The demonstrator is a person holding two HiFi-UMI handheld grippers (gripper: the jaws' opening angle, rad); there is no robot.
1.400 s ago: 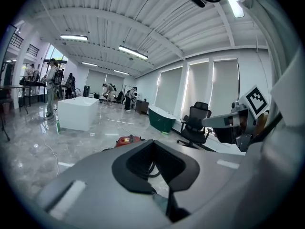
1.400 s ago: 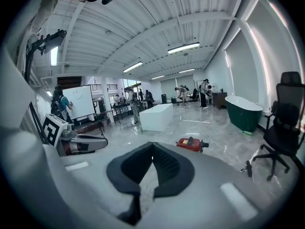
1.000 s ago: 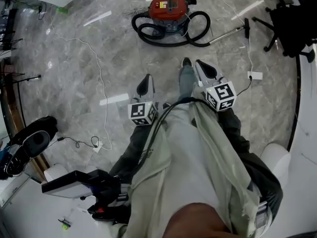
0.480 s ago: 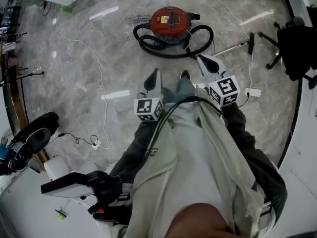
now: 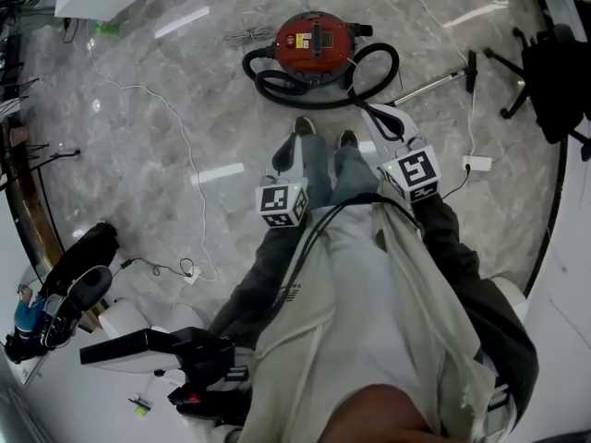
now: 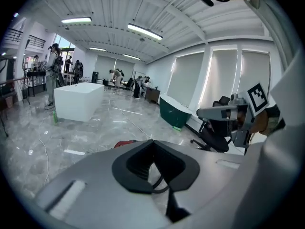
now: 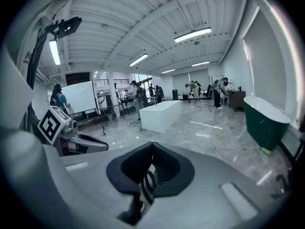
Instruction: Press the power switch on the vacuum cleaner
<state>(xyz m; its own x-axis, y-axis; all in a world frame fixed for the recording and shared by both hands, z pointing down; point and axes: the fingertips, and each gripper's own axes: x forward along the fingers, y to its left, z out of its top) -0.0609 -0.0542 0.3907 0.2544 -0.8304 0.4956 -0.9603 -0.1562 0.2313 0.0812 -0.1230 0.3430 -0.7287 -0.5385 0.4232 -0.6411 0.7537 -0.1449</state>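
Observation:
The red vacuum cleaner point(image 5: 314, 42) sits on the marble floor ahead of me, with its black hose point(image 5: 277, 86) coiled round it. A sliver of its red body point(image 6: 125, 143) shows over the jaws in the left gripper view. My left gripper point(image 5: 285, 153) is held at waist height, short of the vacuum, above my shoes; its jaws are shut on nothing. To its right, my right gripper point(image 5: 381, 121) points toward the hose's near right loop, also shut and empty. Neither touches the vacuum. Its switch is too small to make out.
The vacuum's metal wand point(image 5: 429, 81) lies to the right, near a black office chair point(image 5: 545, 63) and a white power strip point(image 5: 477, 163). A thin cable point(image 5: 175, 155) trails across the floor at left. A black-and-white machine point(image 5: 148, 344) stands at lower left.
The person has stepped toward the vacuum, and both shoes now show just short of the hose. Both grippers came forward with the body and stay shut.

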